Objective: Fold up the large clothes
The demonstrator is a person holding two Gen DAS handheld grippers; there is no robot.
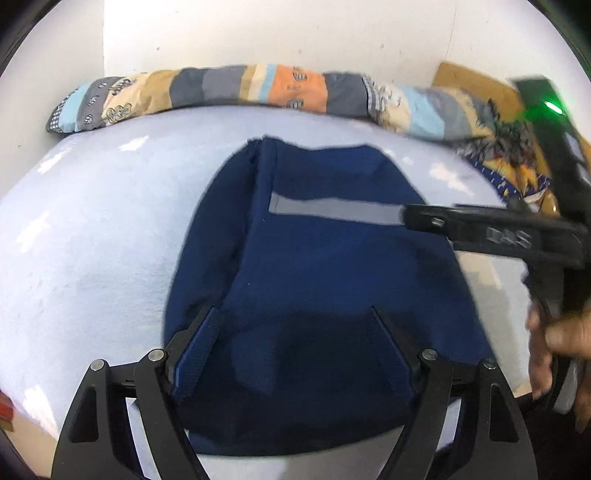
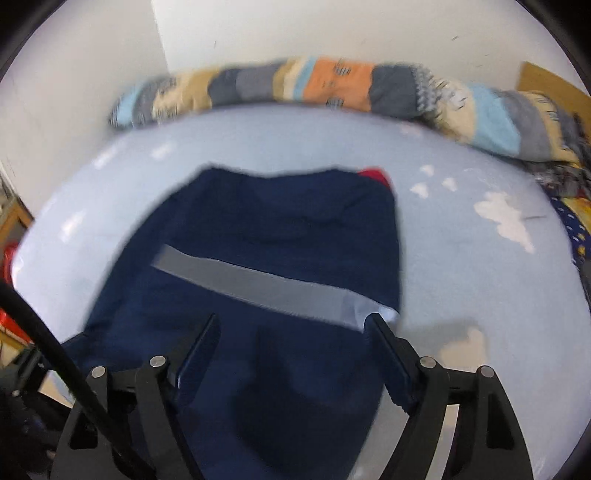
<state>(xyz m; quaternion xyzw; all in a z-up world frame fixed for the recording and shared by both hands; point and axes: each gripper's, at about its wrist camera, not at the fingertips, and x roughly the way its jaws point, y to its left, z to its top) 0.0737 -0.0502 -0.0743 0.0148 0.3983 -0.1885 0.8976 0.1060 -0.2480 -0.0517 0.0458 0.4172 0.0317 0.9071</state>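
Left claw (image 1: 295, 343): fingers spread wide in the foreground of the left wrist view, poised over the near end of the garment, gripping nothing.
Right claw (image 2: 291, 350): also spread wide in its own view, over the near part of the same garment, with no cloth between its fingers; its right fingertip lies at the pale end of the grey band.
Right claw, seen from the left wrist camera (image 1: 417, 218): a black tool reaches in from the right, its tip at the right end of the grey band; contact with the cloth cannot be told.
Hand (image 1: 557, 350): partly visible and blurred at the right edge of the left wrist view, around the black handle.
Navy garment (image 1: 317, 280): spread flat in the middle of the bed, folded to a roughly rectangular shape, its far edge toward the quilt.
Grey band (image 2: 255, 284): runs across the garment's upper half.
Red patch (image 2: 376, 175): peeks out at the garment's far right corner in the right wrist view.
Bed (image 1: 92, 229): covered with a pale blue sheet bearing white cloud shapes.
Patchwork quilt (image 1: 236, 92): bunched in a long roll along the bed's far edge, against the white wall (image 1: 258, 33).
Sharpness: both views are motion-blurred, the right wrist view more so.
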